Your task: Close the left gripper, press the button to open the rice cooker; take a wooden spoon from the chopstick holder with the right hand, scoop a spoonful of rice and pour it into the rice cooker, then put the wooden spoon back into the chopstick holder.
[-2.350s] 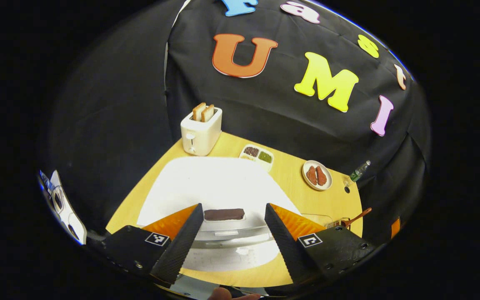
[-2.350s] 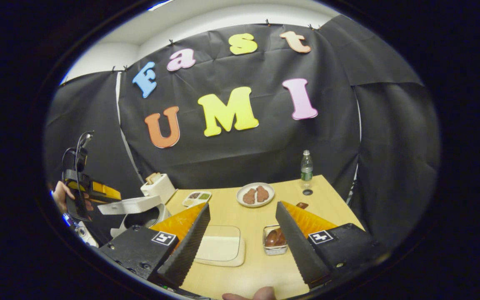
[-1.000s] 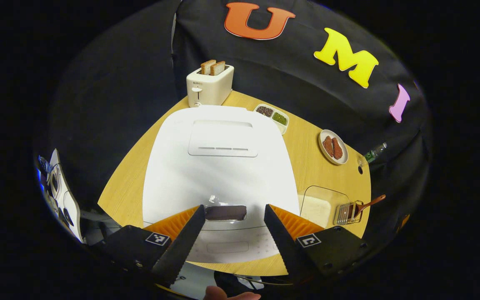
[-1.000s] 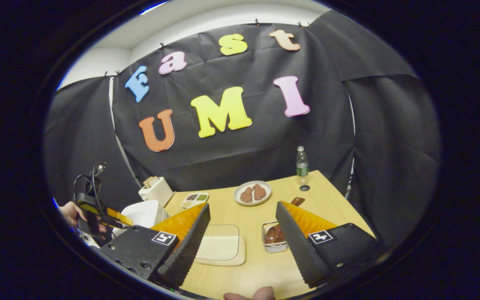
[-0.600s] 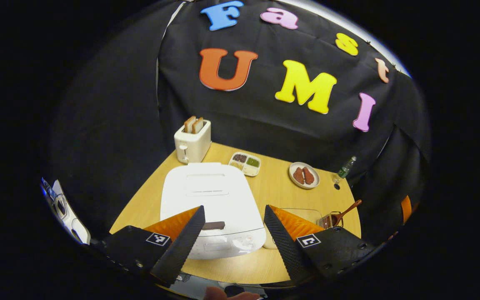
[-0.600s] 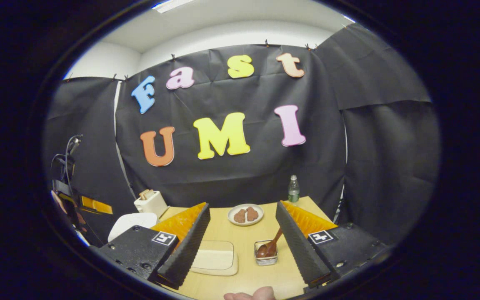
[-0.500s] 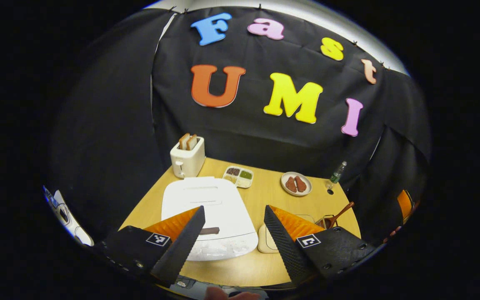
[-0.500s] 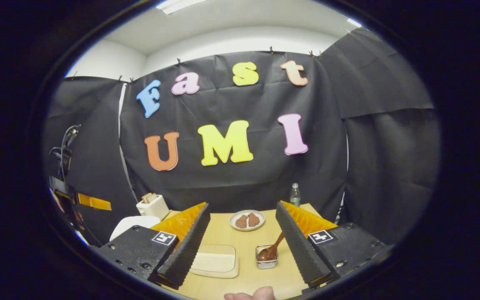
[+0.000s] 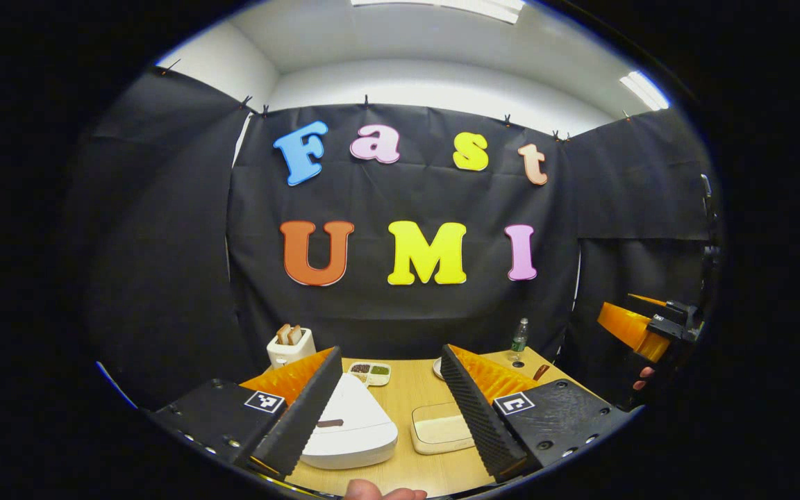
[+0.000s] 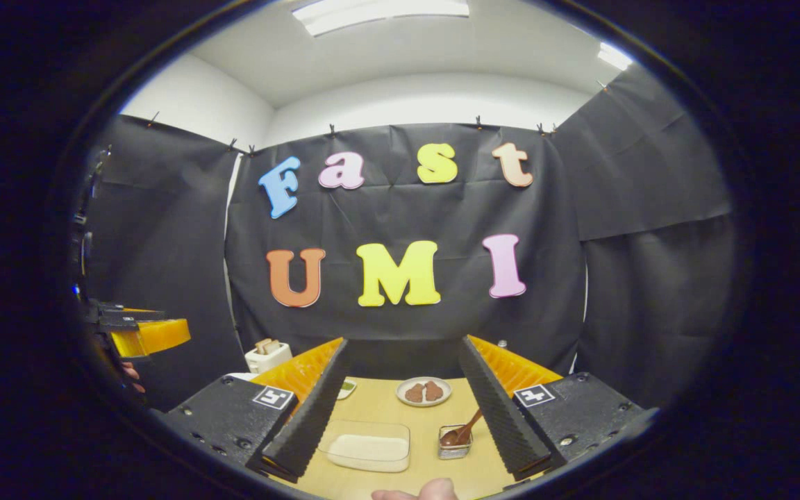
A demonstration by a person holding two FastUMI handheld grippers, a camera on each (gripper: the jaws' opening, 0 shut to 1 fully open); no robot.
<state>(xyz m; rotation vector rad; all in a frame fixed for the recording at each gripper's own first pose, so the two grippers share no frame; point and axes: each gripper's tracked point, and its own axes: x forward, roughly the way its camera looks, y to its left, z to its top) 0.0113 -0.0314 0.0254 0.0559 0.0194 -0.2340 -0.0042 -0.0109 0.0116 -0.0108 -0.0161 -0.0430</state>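
Note:
The white rice cooker (image 9: 348, 434) stands low on the wooden table (image 9: 407, 389) with its lid down and a dark button (image 9: 330, 422) at the front. My left gripper (image 9: 389, 348) is open and held well back from it, holding nothing; it also appears as the left gripper (image 10: 143, 335) at the left edge. My right gripper (image 10: 405, 342) is open and holds nothing. Beyond it lie the clear rice container (image 10: 367, 444) and the wire chopstick holder (image 10: 454, 444), with the wooden spoon (image 10: 466, 427) leaning in it. The right gripper (image 9: 639, 326) is raised at the far right.
A toaster (image 9: 289, 345) with bread stands at the back left. A small divided tray (image 9: 370, 371), a plate of meat (image 10: 423, 391) and a water bottle (image 9: 519, 337) line the back of the table. The rice container (image 9: 442, 430) sits right of the cooker.
The cooker lid, raised 2.4 s ago, now lies closed. Both grippers have drawn back from the table and tilted up, so it sits low and far. Both stay open.

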